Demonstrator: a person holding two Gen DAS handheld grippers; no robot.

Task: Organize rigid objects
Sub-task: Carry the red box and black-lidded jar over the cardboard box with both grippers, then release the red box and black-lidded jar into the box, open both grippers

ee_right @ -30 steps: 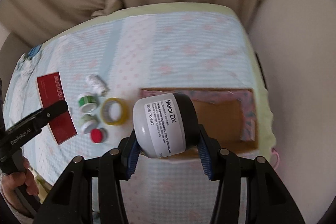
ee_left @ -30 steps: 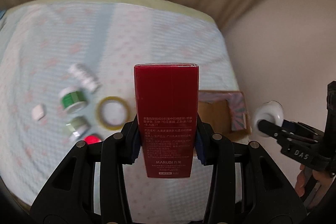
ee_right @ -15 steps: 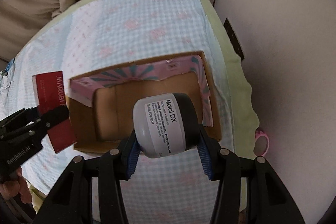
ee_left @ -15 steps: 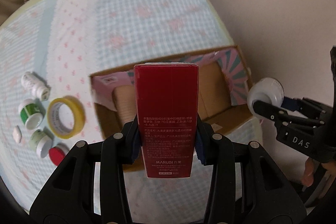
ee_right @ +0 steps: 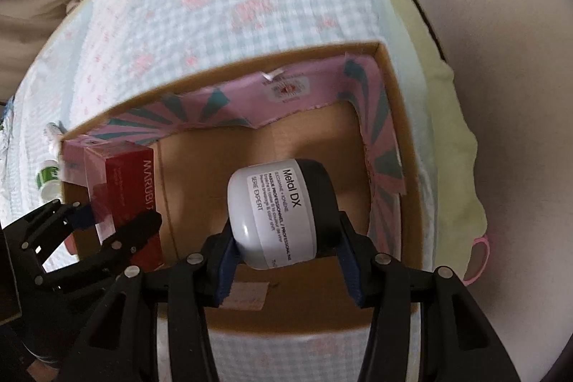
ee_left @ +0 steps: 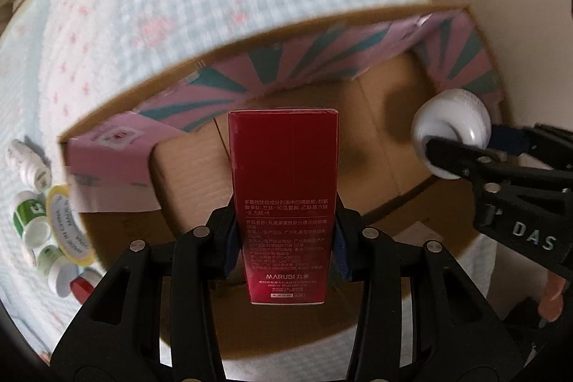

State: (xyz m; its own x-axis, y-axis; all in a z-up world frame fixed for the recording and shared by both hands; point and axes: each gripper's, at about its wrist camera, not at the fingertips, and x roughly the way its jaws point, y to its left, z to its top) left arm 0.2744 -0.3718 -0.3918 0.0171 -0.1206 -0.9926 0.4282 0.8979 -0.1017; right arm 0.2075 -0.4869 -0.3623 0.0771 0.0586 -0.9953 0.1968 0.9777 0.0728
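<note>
Now left gripper (ee_left: 283, 238) clamping red carton (ee_left: 283, 203), right gripper (ee_right: 283, 260) gripping white jar (ee_right: 279, 213), both seemingly above cardboard box (ee_right: 388, 77).

My left gripper (ee_left: 283, 231) points forward and down, fingers clamped on both flat sides of what it carries, blue pads (ee_left: 232, 238) pressed flush. My right gripper (ee_right: 284, 238) sits just beside it at about the same height, squeezed onto its round load. A bit of my right hand (ee_left: 549, 296) shows behind, probably fingertips; edge too dim.
</note>
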